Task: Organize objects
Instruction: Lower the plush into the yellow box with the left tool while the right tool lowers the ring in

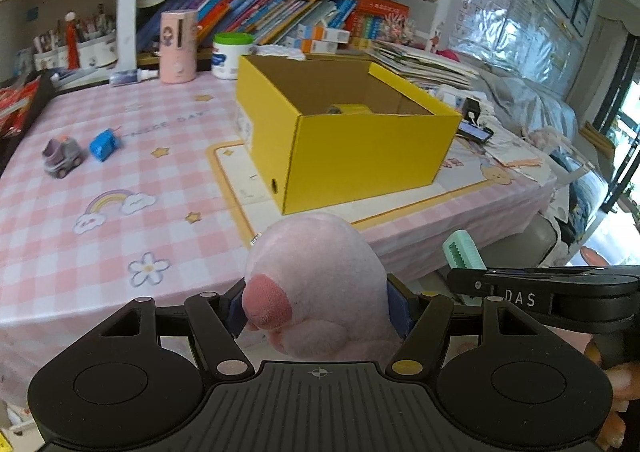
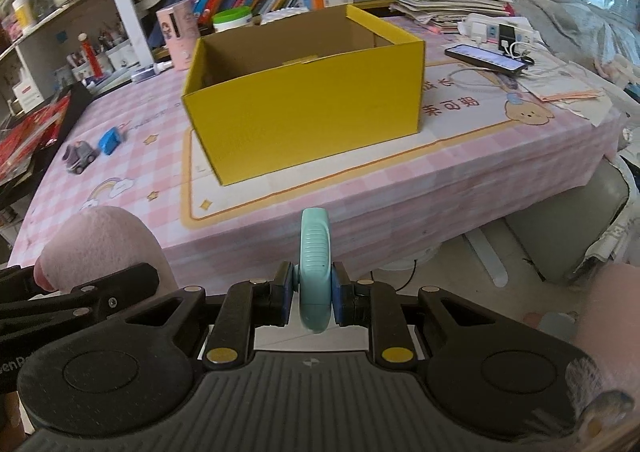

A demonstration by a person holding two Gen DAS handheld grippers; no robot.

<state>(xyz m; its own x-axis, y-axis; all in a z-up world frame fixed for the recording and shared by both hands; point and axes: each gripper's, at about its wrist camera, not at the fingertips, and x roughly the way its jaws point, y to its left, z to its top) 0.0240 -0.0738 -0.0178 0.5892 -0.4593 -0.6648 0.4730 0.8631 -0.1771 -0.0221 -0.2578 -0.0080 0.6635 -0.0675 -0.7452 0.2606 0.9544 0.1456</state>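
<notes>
Left gripper (image 1: 318, 310) squeezing a pink plush toy (image 1: 316, 284), near side of the yellow box (image 1: 340, 140). Right gripper (image 2: 314, 294) pinching a mint comb (image 2: 315, 272), also near side of box. "DAS" readable on right gripper, left view only. Phone (image 2: 486, 59) right of box, clearer in right view.

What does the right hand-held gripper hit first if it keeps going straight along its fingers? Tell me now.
Probably the pink checked tablecloth at the table's near edge, then the yellow cardboard box beyond. The right hand-held gripper, shut on a mint-green comb, points down toward both; depth is unclear.
</notes>
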